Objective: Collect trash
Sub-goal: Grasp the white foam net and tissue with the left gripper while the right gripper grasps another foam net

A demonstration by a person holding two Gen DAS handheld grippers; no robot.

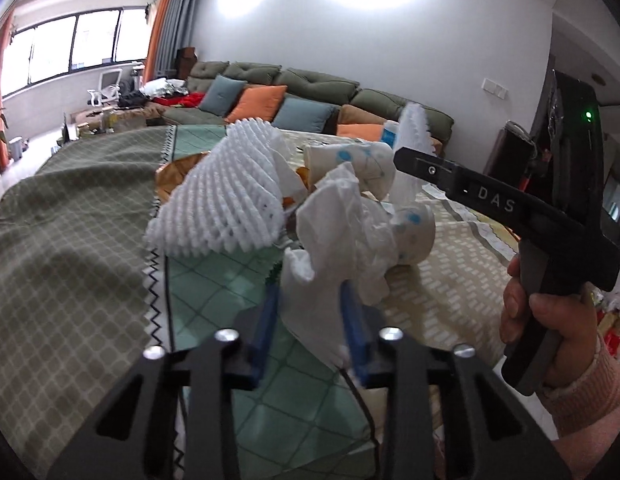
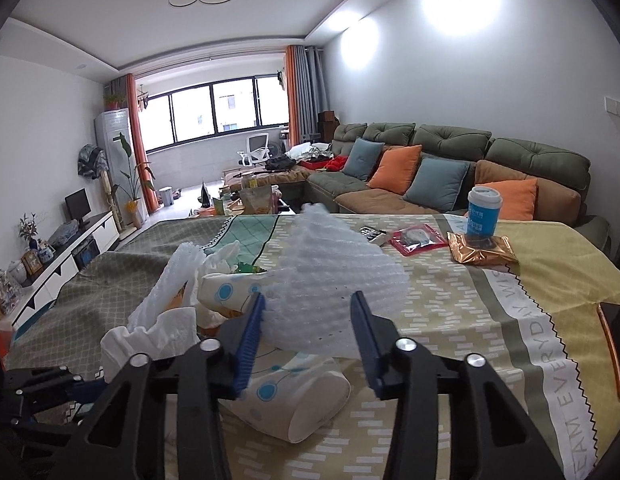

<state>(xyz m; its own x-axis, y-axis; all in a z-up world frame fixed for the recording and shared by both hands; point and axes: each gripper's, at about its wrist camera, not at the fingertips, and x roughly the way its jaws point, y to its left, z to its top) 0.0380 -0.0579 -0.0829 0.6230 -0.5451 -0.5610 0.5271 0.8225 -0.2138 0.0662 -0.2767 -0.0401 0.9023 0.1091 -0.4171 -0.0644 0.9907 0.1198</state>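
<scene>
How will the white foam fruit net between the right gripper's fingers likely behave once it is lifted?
The foam net looks airy and open-meshed, so probably very light. It already bulges around the right gripper, so it will likely squash rather than resist. Its loose end may sag or snag on the paper cup beneath.

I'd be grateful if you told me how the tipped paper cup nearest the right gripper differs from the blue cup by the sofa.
The paper cup lies on its side, open-mouthed; the blue cup stands upright with a lid. The paper cup is white with blue dots; the blue cup has a solid blue band. Both are on the tablecloth.
</scene>
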